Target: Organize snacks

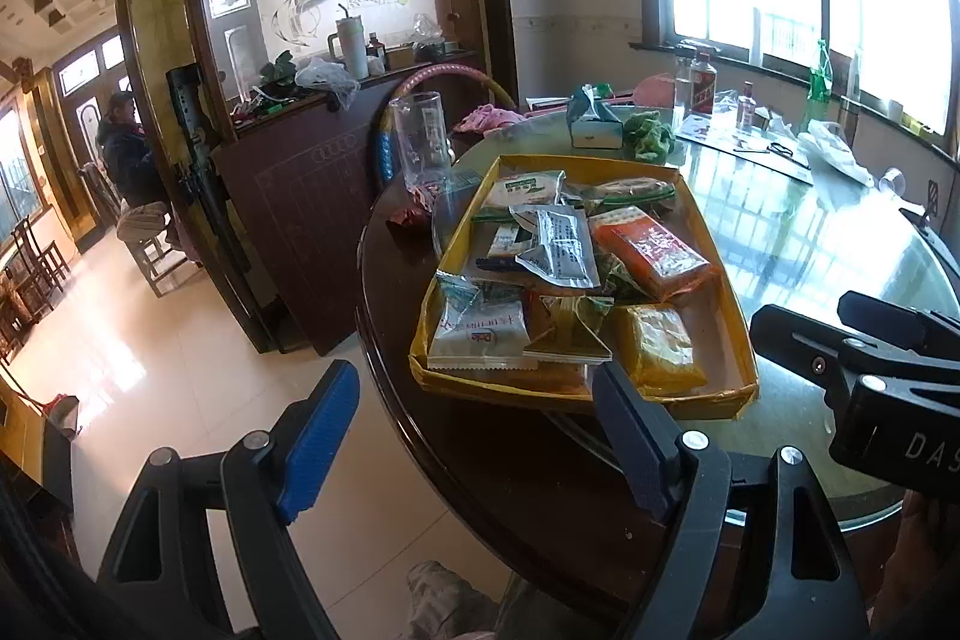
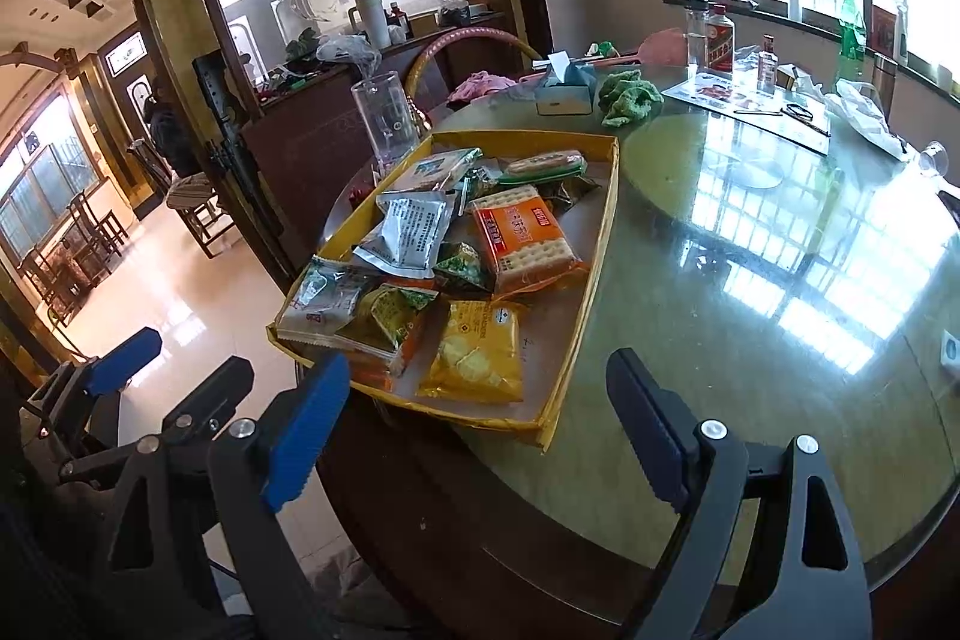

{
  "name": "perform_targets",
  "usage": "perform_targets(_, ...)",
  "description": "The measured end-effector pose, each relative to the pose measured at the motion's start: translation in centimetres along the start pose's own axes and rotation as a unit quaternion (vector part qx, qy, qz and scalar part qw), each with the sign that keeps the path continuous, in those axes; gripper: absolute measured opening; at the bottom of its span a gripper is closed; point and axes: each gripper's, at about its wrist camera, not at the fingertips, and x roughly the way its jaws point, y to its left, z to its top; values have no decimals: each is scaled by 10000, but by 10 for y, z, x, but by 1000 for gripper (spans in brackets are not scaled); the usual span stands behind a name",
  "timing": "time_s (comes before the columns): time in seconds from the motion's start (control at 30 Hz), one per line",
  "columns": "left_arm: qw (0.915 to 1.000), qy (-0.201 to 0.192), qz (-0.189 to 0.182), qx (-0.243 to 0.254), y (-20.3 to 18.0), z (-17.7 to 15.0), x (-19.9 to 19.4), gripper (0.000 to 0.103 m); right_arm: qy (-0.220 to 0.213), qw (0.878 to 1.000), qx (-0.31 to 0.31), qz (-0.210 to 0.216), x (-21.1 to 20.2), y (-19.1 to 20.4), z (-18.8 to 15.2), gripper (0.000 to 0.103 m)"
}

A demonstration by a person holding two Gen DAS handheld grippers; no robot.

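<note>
A shallow yellow cardboard tray sits on the round glass-topped table, full of several snack packets. Among them are an orange cracker pack, a silver pouch, a yellow cracker bag and a white packet. My left gripper is open and empty, just short of the tray's near edge. My right gripper is open and empty, in front of the tray's near corner. Each gripper shows in the other's view, the right one and the left one.
A clear glass mug stands left of the tray. Behind it are a tissue box, a green cloth, bottles and a white bag. The table's dark rim curves near the grippers.
</note>
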Motion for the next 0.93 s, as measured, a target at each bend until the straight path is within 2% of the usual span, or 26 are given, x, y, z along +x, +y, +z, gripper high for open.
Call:
perform_targets(0.57,9999,124,23,-52,3,0,18,80,75,9999,-47,70,8,-4,-1,87)
perform_targets(0.93,9990,334,-236,-150,13,5,46,80,275,9995,-123,-110,33,0,5,87)
